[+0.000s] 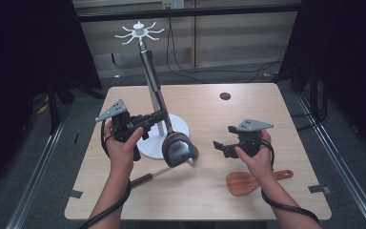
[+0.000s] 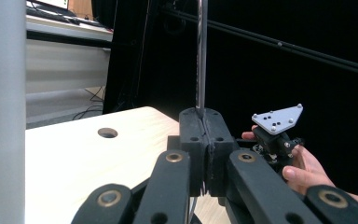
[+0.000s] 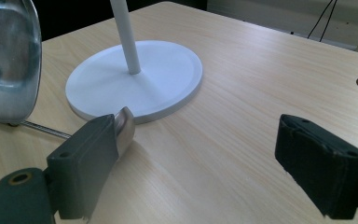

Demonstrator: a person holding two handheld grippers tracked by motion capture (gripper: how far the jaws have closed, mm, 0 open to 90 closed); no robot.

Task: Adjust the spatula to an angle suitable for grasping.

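My left gripper (image 1: 160,116) is shut on the thin metal shaft of a ladle (image 1: 178,149), which hangs tilted in the air. Its dark handle points up and back, and its shiny bowl hangs low over the front edge of the white stand's base (image 1: 177,125). In the left gripper view the jaws (image 2: 206,135) press together on the shaft (image 2: 201,56). Right of the stand, my right gripper (image 1: 224,137) is held above the table, open. Nothing sits between its jaws (image 3: 200,144), which face the stand's base (image 3: 158,70). The ladle's bowl (image 3: 7,60) shows at the left.
A white hook stand (image 1: 138,32) rises from the round base. A second utensil with a brown handle (image 1: 142,180) lies on the table, its metal end (image 3: 126,123) by the base. A wooden spatula (image 1: 246,182) lies near my right hand. A round hole (image 1: 225,96) is at the back.
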